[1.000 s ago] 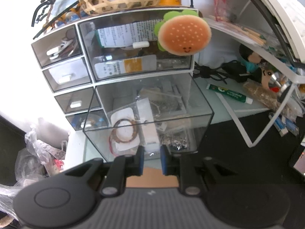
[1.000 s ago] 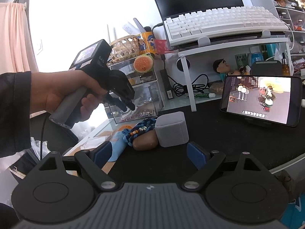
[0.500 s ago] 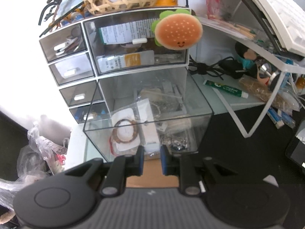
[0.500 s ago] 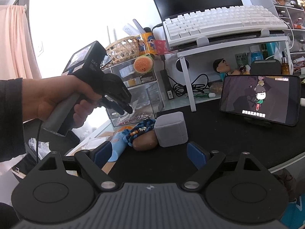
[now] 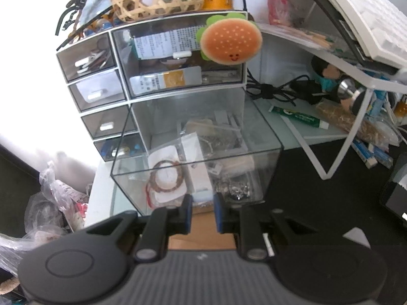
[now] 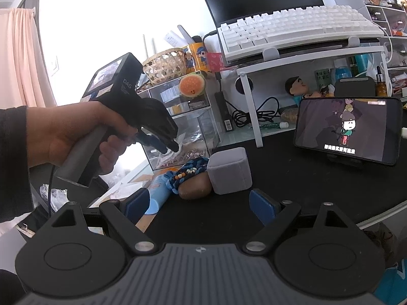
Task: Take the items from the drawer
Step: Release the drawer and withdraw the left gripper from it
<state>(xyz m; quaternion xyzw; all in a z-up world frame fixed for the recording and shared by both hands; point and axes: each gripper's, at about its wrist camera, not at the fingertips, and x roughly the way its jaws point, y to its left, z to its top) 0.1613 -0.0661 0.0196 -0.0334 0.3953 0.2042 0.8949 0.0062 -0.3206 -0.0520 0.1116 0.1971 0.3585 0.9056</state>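
Left wrist view: left gripper (image 5: pixel 202 212) clenched on drawer (image 5: pixel 198 162) front handle; drawer pulled out, bracelet packet (image 5: pixel 166 178) inside. Right gripper (image 6: pixel 199 204) gapes empty. Judgement: let go, lift over front wall, reach in.

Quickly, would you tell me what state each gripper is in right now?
Left gripper: closed on the pulled-out clear drawer's front handle.
Right gripper: open, holding nothing.

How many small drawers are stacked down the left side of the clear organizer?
4. Top drawer; second drawer; third drawer; bottom drawer, partly hidden behind the pulled-out big drawer. All four look closed.
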